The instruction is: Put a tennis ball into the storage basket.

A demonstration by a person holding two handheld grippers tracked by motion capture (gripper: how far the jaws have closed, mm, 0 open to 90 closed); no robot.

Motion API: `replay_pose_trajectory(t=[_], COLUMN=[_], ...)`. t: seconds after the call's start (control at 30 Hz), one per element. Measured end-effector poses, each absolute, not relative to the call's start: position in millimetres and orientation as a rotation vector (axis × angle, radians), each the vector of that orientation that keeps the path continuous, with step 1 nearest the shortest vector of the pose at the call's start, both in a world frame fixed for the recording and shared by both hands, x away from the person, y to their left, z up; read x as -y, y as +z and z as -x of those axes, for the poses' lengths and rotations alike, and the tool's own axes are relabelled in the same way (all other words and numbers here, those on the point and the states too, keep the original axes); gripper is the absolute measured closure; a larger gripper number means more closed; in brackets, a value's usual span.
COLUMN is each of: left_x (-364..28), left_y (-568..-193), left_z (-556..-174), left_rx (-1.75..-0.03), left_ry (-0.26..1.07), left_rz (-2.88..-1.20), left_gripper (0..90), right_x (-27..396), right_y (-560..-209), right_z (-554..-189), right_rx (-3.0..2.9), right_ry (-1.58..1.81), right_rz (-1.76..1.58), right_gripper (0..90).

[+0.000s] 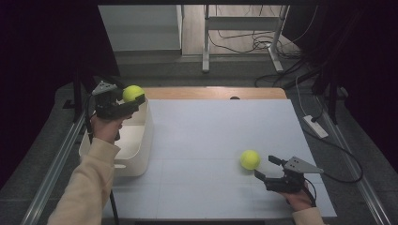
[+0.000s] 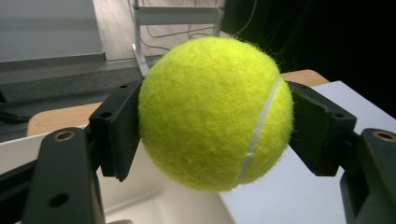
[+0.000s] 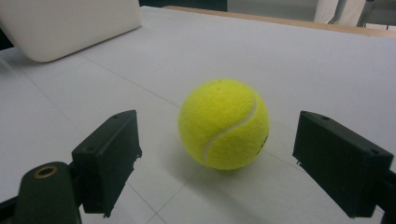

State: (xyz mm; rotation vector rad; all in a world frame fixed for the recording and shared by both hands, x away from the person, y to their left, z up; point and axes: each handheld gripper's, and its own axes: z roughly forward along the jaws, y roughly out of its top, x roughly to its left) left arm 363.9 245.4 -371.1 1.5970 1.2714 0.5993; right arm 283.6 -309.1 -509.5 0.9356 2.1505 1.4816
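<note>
High view overhead, facing forward over bench (image 1: 211,140); gripper views close-up along jaws; all share bench.

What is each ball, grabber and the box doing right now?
Left gripper: shut on the held ball.
Held ball: in the air over the white bin.
White bin: upright, open top.
Right gripper: open.
Table ball: resting on the table, untouched.

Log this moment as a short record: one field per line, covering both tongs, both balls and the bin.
left tongs: shut on held tennis ball, above the bin's far end
right tongs: open, low over the table, pointed at loose tennis ball
loose tennis ball: resting on the table, ahead of the open jaws, untouched
white bin: at the table's left edge; no contents seen
</note>
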Motion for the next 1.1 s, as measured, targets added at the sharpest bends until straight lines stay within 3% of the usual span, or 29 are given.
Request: replay_pose_trajectory(t=[1.1], left_x=[-284], left_y=[-385], left_z=[-389], left_rx=[-1.451], left_ry=[0.642], left_rz=[-1.598], left_gripper=[26.4], right_x=[309], right_y=[-510], right_z=[-284], right_rx=[-2.16], right_ry=[1.473], right_rz=[-0.927], right_gripper=[14.5])
